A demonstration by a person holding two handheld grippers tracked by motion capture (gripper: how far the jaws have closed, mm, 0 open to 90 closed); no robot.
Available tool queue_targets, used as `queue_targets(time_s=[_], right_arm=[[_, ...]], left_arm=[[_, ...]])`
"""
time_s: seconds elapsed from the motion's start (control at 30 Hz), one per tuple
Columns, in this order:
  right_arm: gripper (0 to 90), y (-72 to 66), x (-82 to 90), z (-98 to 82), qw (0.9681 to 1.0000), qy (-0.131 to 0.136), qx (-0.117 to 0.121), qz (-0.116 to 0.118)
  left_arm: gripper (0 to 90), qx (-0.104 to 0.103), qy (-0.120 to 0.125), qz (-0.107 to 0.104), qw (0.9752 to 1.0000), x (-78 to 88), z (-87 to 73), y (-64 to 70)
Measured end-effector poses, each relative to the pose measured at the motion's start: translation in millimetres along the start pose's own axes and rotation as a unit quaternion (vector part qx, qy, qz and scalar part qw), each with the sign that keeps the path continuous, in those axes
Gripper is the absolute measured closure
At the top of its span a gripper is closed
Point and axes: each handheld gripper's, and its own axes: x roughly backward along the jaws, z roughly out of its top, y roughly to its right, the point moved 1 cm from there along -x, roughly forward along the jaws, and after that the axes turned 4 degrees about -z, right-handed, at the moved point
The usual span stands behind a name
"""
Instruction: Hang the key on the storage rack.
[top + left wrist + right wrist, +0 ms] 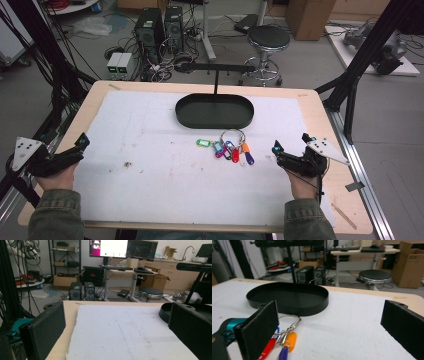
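Black claws (329, 327) wide apart — empty.

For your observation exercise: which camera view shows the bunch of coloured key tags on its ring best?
The high view: the key tags lie fully visible, fanned below the black tray. The right gripper view catches a few tags partly behind a jaw; the left gripper view looks across bare mat.

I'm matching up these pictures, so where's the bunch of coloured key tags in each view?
High view: key tags right of centre, just in front of the black tray.
Left gripper view: not in it.
Right gripper view: key tags bottom left, beside the left jaw.
Shared landmark: the black tray.
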Motion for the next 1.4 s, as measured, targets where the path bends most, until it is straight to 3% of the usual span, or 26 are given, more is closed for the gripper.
queue_targets(time_s=[0.2,0.37,0.73,1.0,1.27,1.4], right_arm=[[0.5,2.4,-4.2,3.7,1.0000,-0.009,-0.003,0.002],[0.5,1.1,-11.5,9.5,0.9997,-0.019,0.013,0.007],[0.5,0.3,-20.6,14.6,0.9998,-0.012,0.007,0.015],[0.5,-4.6,-36.3,26.8,0.9992,-0.020,0.017,0.029],[0.6,-12.0,-64.7,29.3,0.9966,-0.059,0.030,0.049],[0.5,-15.0,-72.1,33.4,0.9958,-0.065,0.030,0.057]], left_arm=[[1.7,-0.003,0.000,-0.003,1.0000,-0.1,-0.2,0.6],[1.7,-0.003,0.000,-0.001,1.0000,-0.5,-0.3,0.7],[1.7,-0.003,0.001,-0.001,1.0000,0.0,0.0,0.7],[1.7,0.000,0.002,0.000,1.0000,0.5,0.1,0.2],[1.7,0.005,0.004,-0.001,1.0000,0.0,-0.3,-0.5],[1.7,0.006,0.003,-0.001,1.0000,-0.5,-0.4,-0.6]])
